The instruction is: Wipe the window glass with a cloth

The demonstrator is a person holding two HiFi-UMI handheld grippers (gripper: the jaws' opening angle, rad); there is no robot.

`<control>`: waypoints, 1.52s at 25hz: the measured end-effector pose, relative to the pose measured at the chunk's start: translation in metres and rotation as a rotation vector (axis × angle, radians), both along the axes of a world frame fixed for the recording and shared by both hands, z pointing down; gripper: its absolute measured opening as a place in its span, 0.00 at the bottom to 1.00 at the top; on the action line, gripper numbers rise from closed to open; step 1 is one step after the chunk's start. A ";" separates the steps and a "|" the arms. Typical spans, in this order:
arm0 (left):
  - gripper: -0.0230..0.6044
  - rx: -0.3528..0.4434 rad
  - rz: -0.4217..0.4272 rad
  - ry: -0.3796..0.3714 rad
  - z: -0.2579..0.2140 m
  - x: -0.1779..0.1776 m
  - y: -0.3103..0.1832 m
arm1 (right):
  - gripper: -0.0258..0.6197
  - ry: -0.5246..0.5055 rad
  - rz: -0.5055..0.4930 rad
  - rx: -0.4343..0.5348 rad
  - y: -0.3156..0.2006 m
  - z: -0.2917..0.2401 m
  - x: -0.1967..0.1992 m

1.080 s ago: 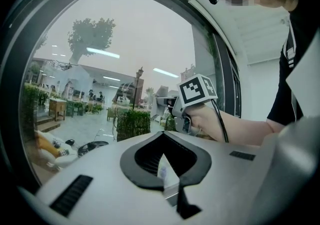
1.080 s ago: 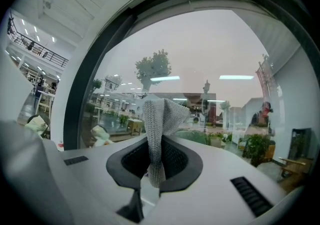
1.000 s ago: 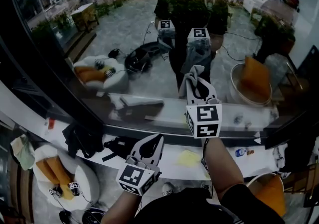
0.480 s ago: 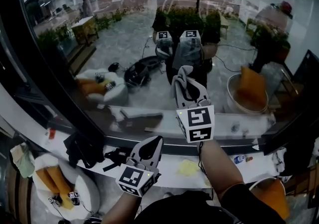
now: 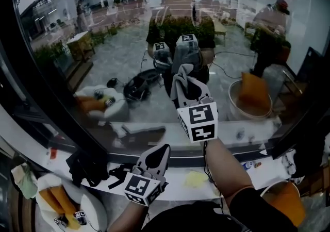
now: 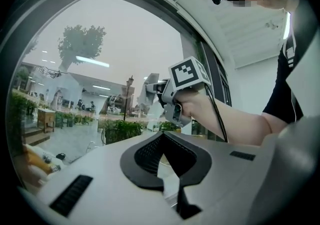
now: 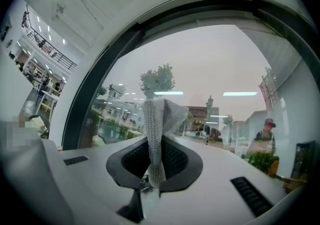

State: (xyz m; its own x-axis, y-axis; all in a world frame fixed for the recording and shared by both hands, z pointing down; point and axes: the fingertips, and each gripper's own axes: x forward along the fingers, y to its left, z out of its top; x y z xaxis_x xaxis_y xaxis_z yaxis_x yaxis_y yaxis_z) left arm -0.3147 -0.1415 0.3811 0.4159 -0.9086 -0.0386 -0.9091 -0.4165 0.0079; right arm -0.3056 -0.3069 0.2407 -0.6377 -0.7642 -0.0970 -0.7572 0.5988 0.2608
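Held up at the window glass (image 5: 103, 40), the right hand-held gripper (image 5: 185, 77) is showing at centre frame in the head view, its jaws closed tight on a grey cloth (image 5: 180, 75). In the right gripper view the cloth (image 7: 159, 124) is running up between the dark pads and flopping open above them, while its lower end is disappearing into the jaw cavity. Whether the cloth is actually pressing on the pane is hard to judge: in the head view its top is meeting its own reflection just above. In the left gripper view the cloth (image 6: 145, 99) is looking pale and small against the glass at centre. The left hand-held gripper (image 5: 161, 149) is sitting at lower centre, well below the right one. Its jaws are meeting at the tips (image 6: 162, 134) with nothing between them. Each gripper's marker cube (image 5: 198, 121) is facing the head camera. The right forearm (image 5: 223, 166) is running down to the lower right, where the sleeve is being cut off by the frame edge. Reflections of the person and both grippers are overlaying the upper centre of the pane and muddling what lies beyond it. A dark window frame (image 5: 31, 97) is curving down the left side.
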 end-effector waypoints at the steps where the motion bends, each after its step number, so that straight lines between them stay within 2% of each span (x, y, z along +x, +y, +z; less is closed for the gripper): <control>1: 0.05 0.001 0.005 -0.003 0.000 0.001 0.000 | 0.12 -0.001 0.005 -0.001 -0.002 -0.001 0.000; 11: 0.05 -0.020 0.024 0.008 0.012 0.002 -0.002 | 0.12 0.009 0.051 -0.055 -0.023 0.009 -0.004; 24: 0.05 -0.031 0.064 0.017 0.021 0.008 -0.009 | 0.12 0.029 0.052 -0.039 -0.025 0.009 -0.006; 32: 0.05 -0.037 0.117 0.017 0.021 0.042 -0.020 | 0.12 0.020 0.081 -0.048 -0.033 0.008 0.036; 35: 0.05 -0.042 0.144 0.014 0.022 0.064 -0.028 | 0.12 0.013 0.106 -0.050 -0.038 0.008 0.066; 38: 0.05 -0.048 0.170 0.013 0.021 0.102 -0.043 | 0.12 0.008 0.130 -0.056 -0.050 0.011 0.111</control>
